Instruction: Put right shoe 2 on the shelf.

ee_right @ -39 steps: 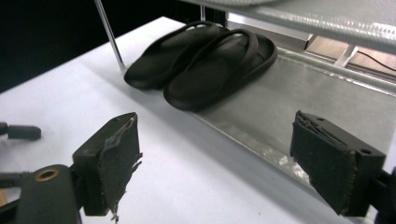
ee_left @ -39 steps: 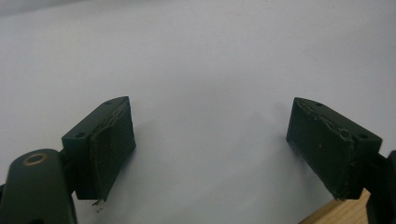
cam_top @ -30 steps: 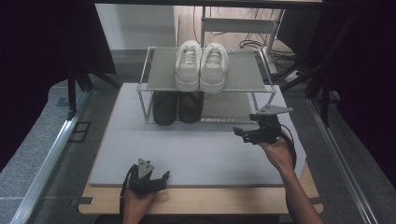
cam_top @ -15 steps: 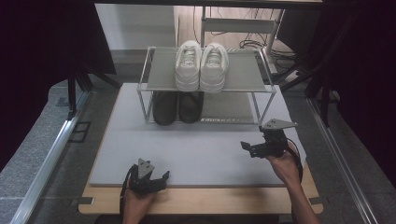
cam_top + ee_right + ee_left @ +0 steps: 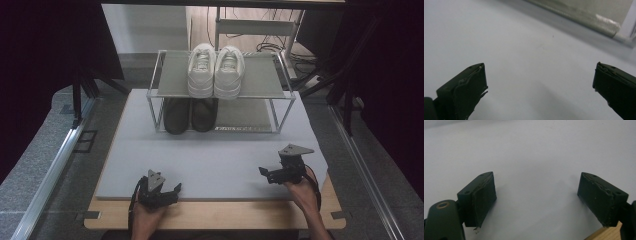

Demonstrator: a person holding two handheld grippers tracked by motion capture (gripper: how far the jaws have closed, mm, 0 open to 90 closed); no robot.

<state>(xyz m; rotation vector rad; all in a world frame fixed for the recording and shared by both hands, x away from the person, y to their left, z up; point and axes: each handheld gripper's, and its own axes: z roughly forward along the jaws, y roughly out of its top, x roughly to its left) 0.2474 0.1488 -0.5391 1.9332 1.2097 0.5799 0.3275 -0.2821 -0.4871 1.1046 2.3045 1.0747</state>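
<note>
Now the right gripper (image 5: 274, 174) is seen lower and nearer the person than a second ago, when it was held up close to the rack's right front leg; it has been brought down over the near right part of the pale grey mat (image 5: 215, 160), close to the mat's surface, with the grey three-cornered plate on top. Its jaws have just been opening and are spread wide, with nothing between them; in the right gripper view only bare mat is seen between the two black pads. The left gripper (image 5: 167, 192) has been kept where it was, at the mat's near left edge, its jaws likewise wide apart and empty, the wooden tabletop (image 5: 215, 216) showing just beside one pad in the left gripper view.

Farther out, at the far end of the mat, a two-tier metal shoe rack with a grey shelf (image 5: 260, 80) is unchanged. A pair of white sneakers (image 5: 215, 70) is set side by side on its upper shelf, toes toward the person, and a pair of black shoes (image 5: 190, 114) stands directly below on the lower tier. Both pairs lie well apart from either gripper, and open mat lies between them and the rack; the rack's thin front posts and top rail stand before the black shoes.
</note>
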